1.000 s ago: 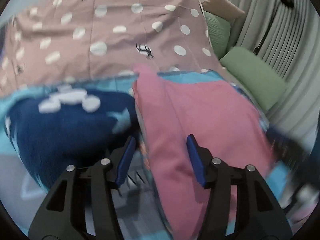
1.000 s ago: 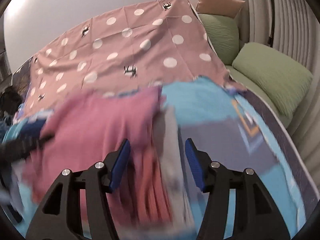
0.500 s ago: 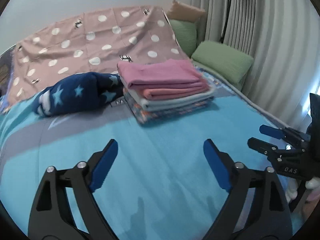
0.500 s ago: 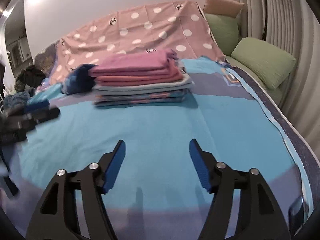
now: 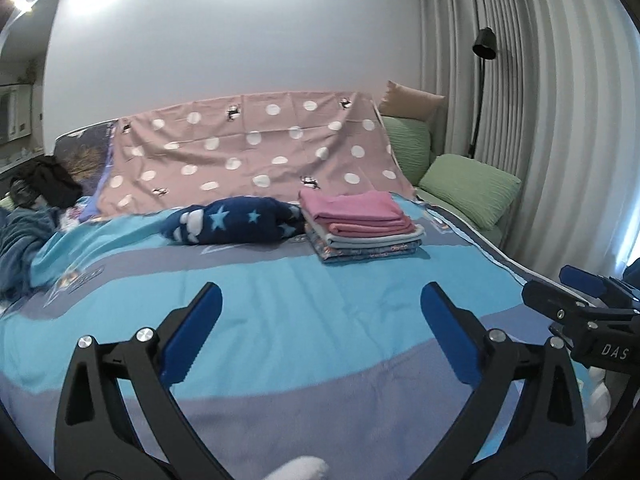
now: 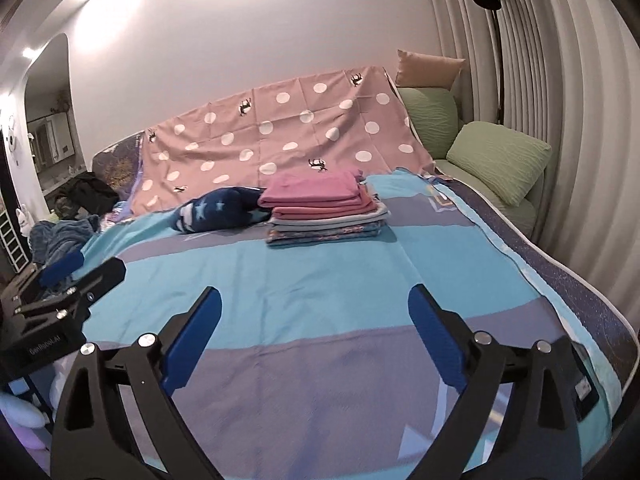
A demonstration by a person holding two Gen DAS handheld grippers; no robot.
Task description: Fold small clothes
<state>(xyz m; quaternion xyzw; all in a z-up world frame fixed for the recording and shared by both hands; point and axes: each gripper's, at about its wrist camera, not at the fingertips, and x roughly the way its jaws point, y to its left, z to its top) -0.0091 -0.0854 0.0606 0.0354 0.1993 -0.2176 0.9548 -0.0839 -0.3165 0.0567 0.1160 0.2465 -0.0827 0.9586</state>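
Both the left tongs (image 5: 318, 318) and right tongs (image 6: 314, 320) hang spread and empty while the neat pink-topped stack of folded clothes (image 5: 360, 222) sits at twelve o'clock on the blue-striped bed (image 5: 280, 288); next, I'd judge, approach the rumpled navy star-print fleece (image 5: 236, 224) low, pinching opposite corners.

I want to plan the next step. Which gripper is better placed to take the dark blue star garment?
Left, probably. The blue star garment lies left of the folded stack, on the left gripper side; both grippers are open, empty, far back.
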